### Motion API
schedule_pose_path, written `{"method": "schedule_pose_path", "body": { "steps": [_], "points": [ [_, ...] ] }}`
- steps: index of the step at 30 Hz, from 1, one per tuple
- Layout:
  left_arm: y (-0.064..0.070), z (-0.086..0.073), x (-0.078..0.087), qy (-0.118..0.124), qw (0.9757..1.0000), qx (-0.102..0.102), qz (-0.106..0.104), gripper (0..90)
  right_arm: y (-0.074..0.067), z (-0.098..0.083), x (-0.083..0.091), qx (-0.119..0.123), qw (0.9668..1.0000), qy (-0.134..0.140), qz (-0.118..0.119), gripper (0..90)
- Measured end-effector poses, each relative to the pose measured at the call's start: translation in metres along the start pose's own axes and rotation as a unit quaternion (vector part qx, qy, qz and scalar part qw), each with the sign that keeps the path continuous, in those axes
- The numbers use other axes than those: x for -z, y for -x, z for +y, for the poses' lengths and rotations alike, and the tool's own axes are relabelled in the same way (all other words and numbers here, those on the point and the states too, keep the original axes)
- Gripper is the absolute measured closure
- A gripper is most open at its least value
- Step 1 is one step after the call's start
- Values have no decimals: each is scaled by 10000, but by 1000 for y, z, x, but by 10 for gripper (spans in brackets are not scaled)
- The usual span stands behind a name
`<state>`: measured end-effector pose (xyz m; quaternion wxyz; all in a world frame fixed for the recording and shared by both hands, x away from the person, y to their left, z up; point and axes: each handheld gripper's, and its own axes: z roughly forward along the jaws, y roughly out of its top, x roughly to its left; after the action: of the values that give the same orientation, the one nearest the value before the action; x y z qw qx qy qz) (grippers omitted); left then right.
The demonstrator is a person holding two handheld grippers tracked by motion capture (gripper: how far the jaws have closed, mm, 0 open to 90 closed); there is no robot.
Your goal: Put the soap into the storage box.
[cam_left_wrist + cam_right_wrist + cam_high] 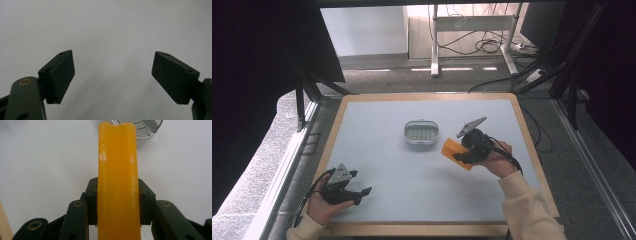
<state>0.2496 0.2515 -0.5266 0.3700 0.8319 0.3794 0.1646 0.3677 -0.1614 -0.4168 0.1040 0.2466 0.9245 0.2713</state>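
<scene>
right gripper [460, 156]: fingers pinching orange bar [117, 180], right of centre, just beside dish [421, 132] | left gripper [363, 192]: fingers spread, lower left, empty | risk: your grip looks narrow, bar may pivot or slip near dish

The desk [377, 165] lies bare between the two hand-held grippers, leaving wide passage there, while the oval dish [421, 132] at its middle stands just beyond the orange bar [453, 149] that the right hand-held gripper [464, 155] clamps.
</scene>
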Motion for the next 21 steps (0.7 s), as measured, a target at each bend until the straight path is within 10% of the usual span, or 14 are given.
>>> {"method": "schedule_pose_path", "body": {
  "steps": [21],
  "points": [
    [0,0,-1,-35,10000,-6,-17,186,9,30,-3,357,9993,24,131,619]
  ]
}}
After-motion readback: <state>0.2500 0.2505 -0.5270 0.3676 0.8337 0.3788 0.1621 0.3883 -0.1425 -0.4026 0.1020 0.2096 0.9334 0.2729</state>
